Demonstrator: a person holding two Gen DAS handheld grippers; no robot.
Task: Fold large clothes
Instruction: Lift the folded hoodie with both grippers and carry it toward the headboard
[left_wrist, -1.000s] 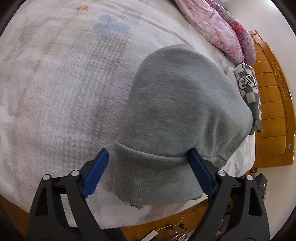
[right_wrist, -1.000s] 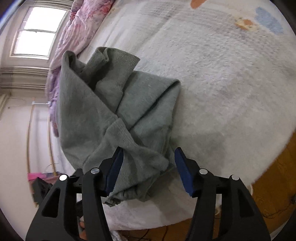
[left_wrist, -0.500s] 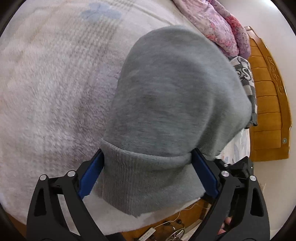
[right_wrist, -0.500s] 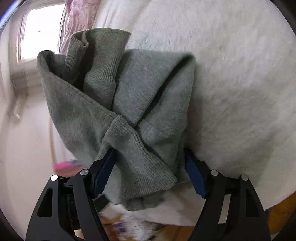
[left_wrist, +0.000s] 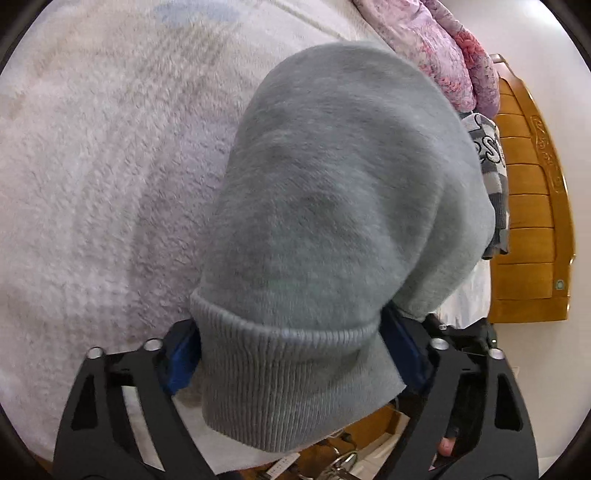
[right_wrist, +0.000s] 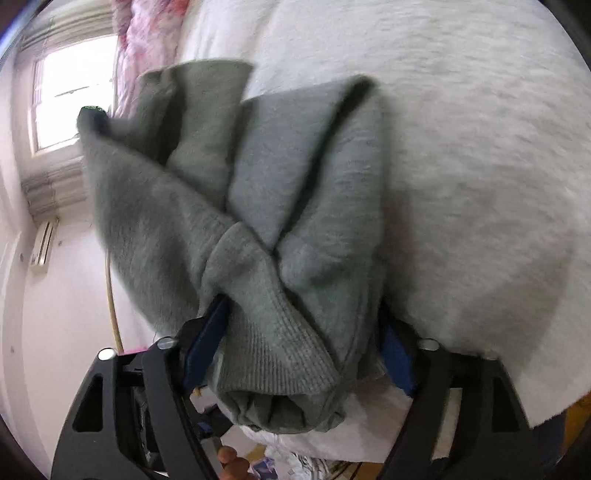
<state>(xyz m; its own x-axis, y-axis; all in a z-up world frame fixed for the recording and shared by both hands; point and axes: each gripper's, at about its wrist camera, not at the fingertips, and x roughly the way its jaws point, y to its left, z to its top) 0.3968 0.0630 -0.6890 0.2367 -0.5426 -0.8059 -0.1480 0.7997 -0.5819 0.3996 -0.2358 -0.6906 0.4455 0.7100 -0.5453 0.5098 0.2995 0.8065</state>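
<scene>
Left wrist view: the left gripper (left_wrist: 291, 354) has its jaws closing on the ribbed hem of the grey sweater (left_wrist: 332, 206), which lies on the white bed (left_wrist: 92, 166).
Right wrist view: the right gripper (right_wrist: 299, 343) jaws are closing on the bunched sweater (right_wrist: 258, 206)

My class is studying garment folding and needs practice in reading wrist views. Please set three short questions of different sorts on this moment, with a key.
1. True or false: the ribbed hem of the grey sweatshirt lies between the blue pads of the left tongs.
2. What do the right tongs have between their pads? A) a pink quilt B) a bunched ribbed cuff of the sweatshirt C) a checked garment
3. Fill in: the sweatshirt rests on a fluffy white ____.

Key: 1 true; 2 B; 3 blanket. Both tongs are closing on the fabric.
</scene>
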